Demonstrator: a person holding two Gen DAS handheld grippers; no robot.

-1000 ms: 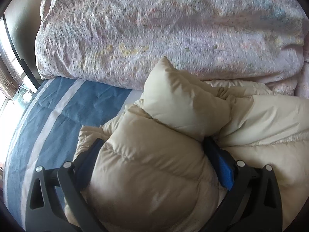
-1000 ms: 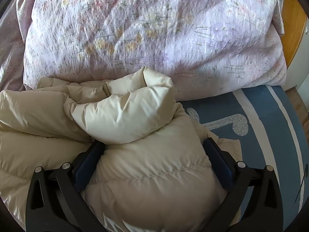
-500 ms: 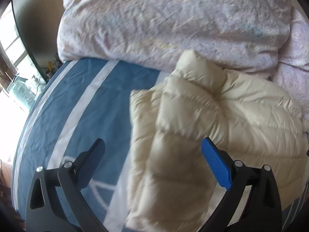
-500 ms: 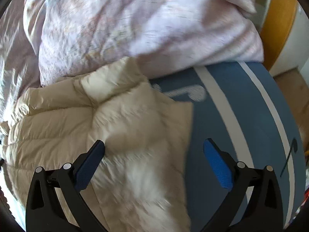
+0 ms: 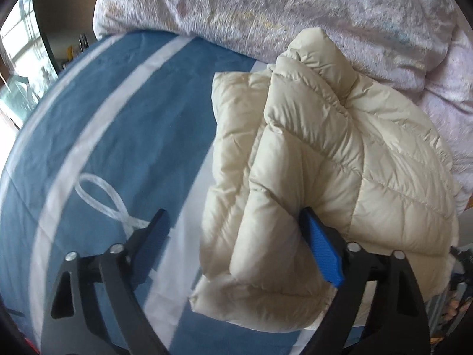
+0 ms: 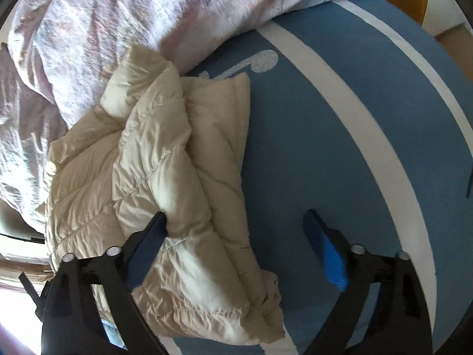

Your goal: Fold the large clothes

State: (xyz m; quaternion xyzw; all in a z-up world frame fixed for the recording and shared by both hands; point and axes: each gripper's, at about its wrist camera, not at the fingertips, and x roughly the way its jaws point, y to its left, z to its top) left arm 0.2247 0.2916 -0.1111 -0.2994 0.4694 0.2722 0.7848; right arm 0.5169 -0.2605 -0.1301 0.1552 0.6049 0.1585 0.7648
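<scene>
Both tools have slid off the cream puffer jacket (image 5: 325, 153), jaws just narrowing, released, gripping nothing.

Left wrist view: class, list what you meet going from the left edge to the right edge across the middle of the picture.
Window → blue bedsheet with white stripes → cream puffer jacket → pale floral duvet.

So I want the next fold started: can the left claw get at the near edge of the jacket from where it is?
Probably yes. The left claw is open, its jaws just closing, the jacket edge between them, nothing covering it.
</scene>
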